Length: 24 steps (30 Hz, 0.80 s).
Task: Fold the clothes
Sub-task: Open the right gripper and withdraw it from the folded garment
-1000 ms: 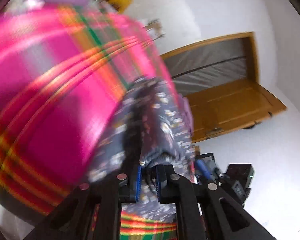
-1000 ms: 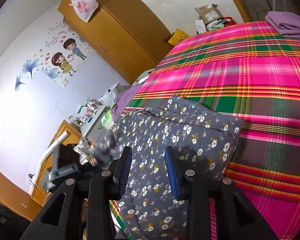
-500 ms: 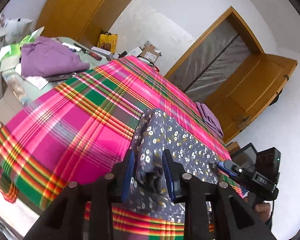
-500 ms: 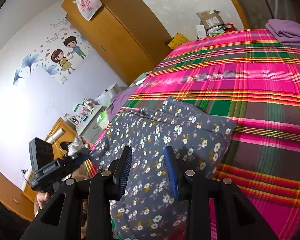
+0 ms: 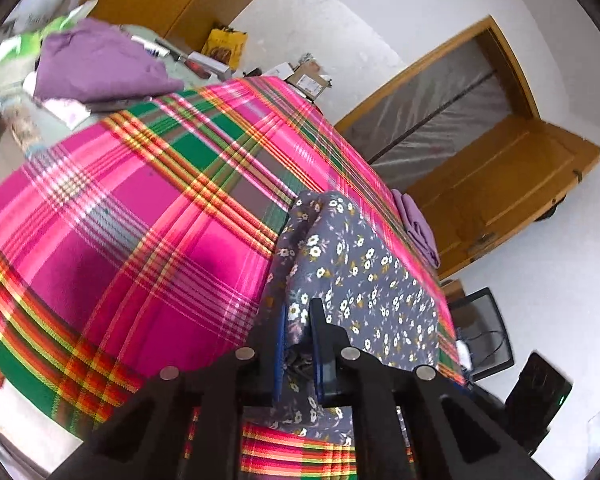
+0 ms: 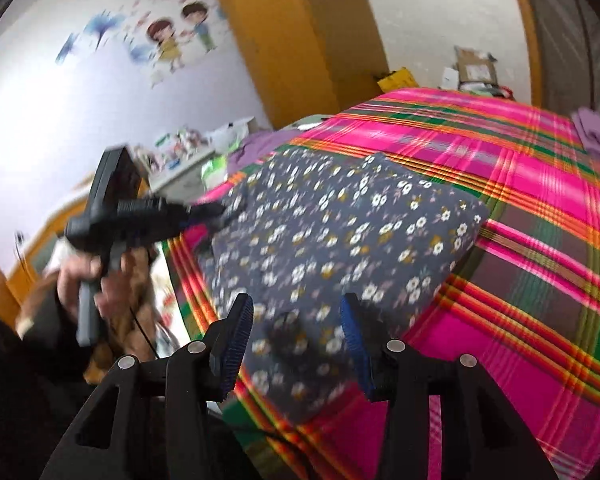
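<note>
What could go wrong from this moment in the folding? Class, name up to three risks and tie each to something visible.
1. The left tongs pinch only a bunched edge of the floral garment; it may slip out or crease.
2. The right tongs are open above the garment and hold nothing, so the near side could drag unevenly.
3. The garment hangs over the near edge of the plaid bedspread, so part of it might slide off.
</note>
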Tool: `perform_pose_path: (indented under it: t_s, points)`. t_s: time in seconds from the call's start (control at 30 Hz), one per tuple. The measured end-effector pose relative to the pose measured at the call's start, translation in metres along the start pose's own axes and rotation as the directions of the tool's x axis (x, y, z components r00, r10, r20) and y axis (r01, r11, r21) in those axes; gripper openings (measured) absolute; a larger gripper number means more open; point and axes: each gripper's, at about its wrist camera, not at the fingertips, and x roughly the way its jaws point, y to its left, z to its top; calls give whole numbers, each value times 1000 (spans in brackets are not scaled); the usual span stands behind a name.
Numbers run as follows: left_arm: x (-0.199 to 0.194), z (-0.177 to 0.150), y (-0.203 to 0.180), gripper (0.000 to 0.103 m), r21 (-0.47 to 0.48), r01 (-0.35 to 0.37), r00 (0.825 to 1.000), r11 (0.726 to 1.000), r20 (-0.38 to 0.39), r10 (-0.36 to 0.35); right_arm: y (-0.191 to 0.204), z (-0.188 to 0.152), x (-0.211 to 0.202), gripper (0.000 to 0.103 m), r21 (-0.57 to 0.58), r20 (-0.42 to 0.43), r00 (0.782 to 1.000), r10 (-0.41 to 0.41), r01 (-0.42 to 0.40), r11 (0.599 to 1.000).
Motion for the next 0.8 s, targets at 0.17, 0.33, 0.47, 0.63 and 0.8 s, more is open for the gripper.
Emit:
perform_pose_path:
  t_s: [0.17, 0.33, 0.47, 0.63, 0.8]
  points:
    - [1, 1, -3, 11, -3, -8, 1000, 1000, -1, 8, 23, -14, -1, 50, -154, -30, 998, -58, 52, 987]
    - [2, 2, -6, 11, -17, -3, 1000, 1000, -5, 3, 36, -25, 2, 29, -272, -49, 989, -142, 124, 954]
    - [-1, 1, -7, 11, -14, 8, 1000, 1000, -7, -8, 23, -26, -9, 13, -248, -37, 987, -159, 145, 958]
    - [8, -1, 8, 13, -26, -18, 997, 1000, -73, 16, 7, -31, -11, 14, -215, -86, 989, -119, 98, 972]
    - [-9, 4, 3, 14, 29, -65, 996, 997, -52, 67, -8, -19, -36, 30, -91, 24, 1000, 4, -2, 996]
